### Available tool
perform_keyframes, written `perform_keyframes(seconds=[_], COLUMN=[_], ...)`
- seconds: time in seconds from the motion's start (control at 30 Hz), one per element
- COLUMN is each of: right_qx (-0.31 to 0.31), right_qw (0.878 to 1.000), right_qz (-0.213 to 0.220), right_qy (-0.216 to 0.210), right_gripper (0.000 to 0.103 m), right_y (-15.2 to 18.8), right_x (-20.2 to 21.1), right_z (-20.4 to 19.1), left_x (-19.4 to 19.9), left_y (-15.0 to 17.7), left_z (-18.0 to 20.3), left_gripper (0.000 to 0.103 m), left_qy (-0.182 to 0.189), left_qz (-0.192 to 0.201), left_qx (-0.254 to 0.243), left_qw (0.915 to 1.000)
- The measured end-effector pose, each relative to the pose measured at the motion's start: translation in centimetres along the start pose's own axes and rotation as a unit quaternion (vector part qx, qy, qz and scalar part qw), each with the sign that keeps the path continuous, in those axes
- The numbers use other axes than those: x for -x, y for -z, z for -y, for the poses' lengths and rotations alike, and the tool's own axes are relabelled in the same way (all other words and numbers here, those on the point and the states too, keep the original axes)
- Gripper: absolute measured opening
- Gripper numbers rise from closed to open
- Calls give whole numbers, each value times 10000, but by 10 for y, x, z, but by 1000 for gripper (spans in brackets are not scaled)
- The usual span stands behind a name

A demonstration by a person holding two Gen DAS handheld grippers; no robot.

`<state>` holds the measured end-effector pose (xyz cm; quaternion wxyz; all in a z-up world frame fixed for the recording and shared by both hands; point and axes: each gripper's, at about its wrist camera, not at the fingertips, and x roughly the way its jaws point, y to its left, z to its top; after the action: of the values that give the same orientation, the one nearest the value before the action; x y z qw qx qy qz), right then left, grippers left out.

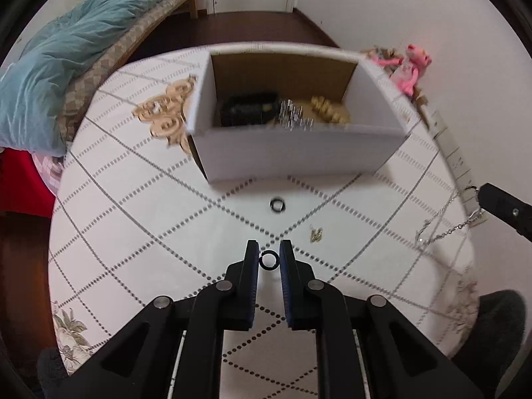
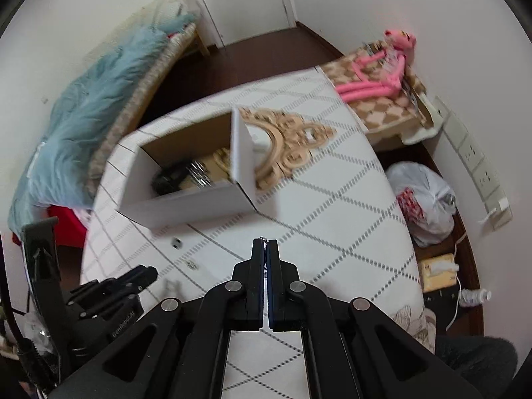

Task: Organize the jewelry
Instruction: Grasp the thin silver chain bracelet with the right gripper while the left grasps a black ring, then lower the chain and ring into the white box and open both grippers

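Observation:
My left gripper point(image 1: 269, 255) is shut on a small black ring point(image 1: 268, 261), held above the white tablecloth point(image 1: 149, 232). A second dark ring point(image 1: 278, 205) and a small gold earring point(image 1: 316, 233) lie on the cloth ahead. An open white cardboard box point(image 1: 292, 153) holds a black item, silver pieces and gold jewelry. My right gripper point(image 2: 265, 242) is shut on a thin silver chain point(image 1: 445, 222), which hangs from its tip at the right edge in the left wrist view. In the right wrist view only a bit of metal shows at the fingertips.
An ornate gold mirror frame point(image 2: 282, 146) lies beside the box point(image 2: 186, 199). A pink plush toy point(image 2: 382, 69) sits on a checkered box by the wall. A plastic bag point(image 2: 425, 199) is on the floor. A bed with a blue quilt point(image 1: 73, 66) is at left.

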<state>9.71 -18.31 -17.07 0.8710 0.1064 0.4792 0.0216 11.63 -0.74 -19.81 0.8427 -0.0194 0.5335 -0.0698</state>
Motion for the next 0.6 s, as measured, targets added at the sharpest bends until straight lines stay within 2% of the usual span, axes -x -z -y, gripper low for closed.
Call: perform_keyframes(seconds=[0.17,0.33,0.47,0.6], right_qx=[197,394,586,697], right_qw=[9991,9971,9955,9955], right_qz=[257,427,374,102], right_qy=[-258,-483,-649,-633], right_gripper=[1,1,1,0], right_y=[-28,-66,-102,-127], right_x=[26,39,29,1], right_z=[-17,-37,-56,-68], left_x=[44,68,69,51], left_y=[-28,-70,-100,-127], left_z=[-4,-10,-12,-14], left_gripper=[10,10,10,10], left_qy=[265,285,241,232], left_qz=[382,723,818,654], left_qx=[25,-95,-107,-137], left_qw=[9989,9969,9963,9975])
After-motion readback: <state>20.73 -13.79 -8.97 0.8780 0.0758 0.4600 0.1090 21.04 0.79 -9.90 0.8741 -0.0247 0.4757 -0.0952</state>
